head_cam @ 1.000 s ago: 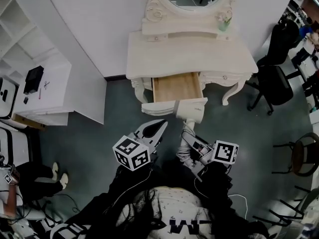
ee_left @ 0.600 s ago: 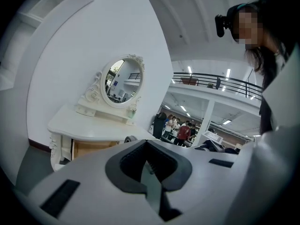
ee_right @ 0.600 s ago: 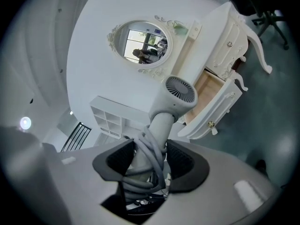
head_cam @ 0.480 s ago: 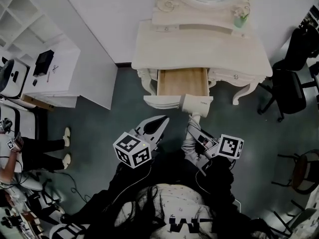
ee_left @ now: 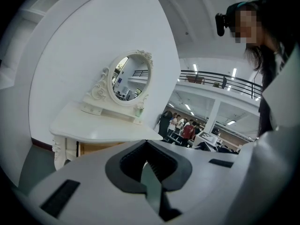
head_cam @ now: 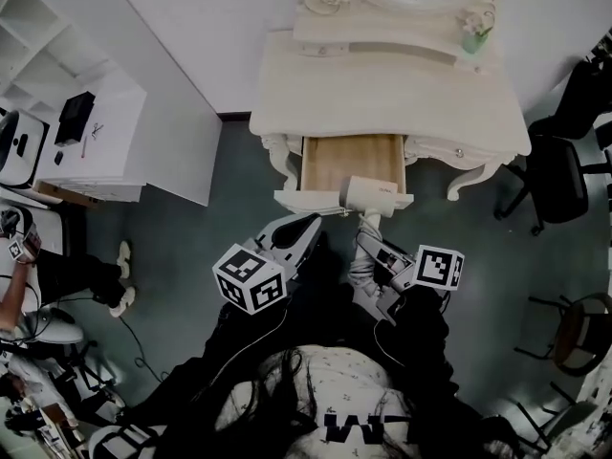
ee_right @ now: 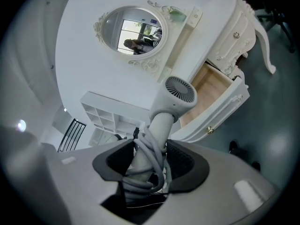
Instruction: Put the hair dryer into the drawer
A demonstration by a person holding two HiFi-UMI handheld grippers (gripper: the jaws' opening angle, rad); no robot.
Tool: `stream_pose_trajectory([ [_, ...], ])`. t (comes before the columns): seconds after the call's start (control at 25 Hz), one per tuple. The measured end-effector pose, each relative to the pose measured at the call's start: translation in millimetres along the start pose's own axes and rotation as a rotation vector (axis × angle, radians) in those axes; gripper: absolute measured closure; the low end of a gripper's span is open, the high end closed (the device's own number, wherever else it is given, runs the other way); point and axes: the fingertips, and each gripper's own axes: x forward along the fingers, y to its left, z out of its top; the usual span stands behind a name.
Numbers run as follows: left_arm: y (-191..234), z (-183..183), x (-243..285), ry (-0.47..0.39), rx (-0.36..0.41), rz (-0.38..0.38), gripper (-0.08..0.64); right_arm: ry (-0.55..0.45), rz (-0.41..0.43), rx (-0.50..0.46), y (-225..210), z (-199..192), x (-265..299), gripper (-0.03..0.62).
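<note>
The white hair dryer (head_cam: pixel 371 195) hangs by its handle from my right gripper (head_cam: pixel 371 249), which is shut on it. Its grey cord (ee_right: pixel 150 161) is wound round the handle between the pads. The dryer's head (ee_right: pixel 178 93) sits over the front panel of the open wooden drawer (head_cam: pixel 335 161) of the white dressing table (head_cam: pixel 382 94). My left gripper (head_cam: pixel 312 224) is beside it to the left, below the drawer front. Its jaws meet at the tips with nothing in them (ee_left: pixel 149 145).
A white shelf unit (head_cam: pixel 105 142) stands left of the dressing table. A black office chair (head_cam: pixel 559 175) and a round stool (head_cam: pixel 583 328) are at the right. A person (head_cam: pixel 57 275) sits at the far left. An oval mirror (ee_right: pixel 131 32) tops the table.
Both grippers have moved toward the dressing table and a little down. The dryer's head has gone from just short of the drawer front to over its edge.
</note>
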Motion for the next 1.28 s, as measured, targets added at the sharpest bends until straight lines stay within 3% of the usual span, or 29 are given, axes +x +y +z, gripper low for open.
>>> stream_pose_trajectory([
  [0.2, 25.0, 29.2, 32.8, 0.019, 0.024, -0.058, 0.576, 0.052, -0.122, 0.086, -29.1, 18.5, 25.1, 0.364],
  [0.28, 39.8, 38.8, 43.6, 0.027, 0.028, -0.068, 0.577, 0.080, -0.103, 0.073, -36.9, 29.0, 43.6, 0.364],
  [0.56, 94.7, 66.5, 62.9, 0.021, -0.003, -0.060, 0.576, 0.168, -0.102, 0.135, -70.7, 56.2, 90.9, 0.365],
  [0.96, 140.5, 86.3, 78.0, 0.020, -0.019, -0.063, 0.577, 0.224, -0.267, 0.185, -128.9, 91.1, 127.9, 0.365],
  [1.28, 164.3, 88.4, 79.5, 0.016, -0.055, -0.015, 0.577, 0.290, -0.336, 0.228, -161.3, 107.5, 159.9, 0.365],
])
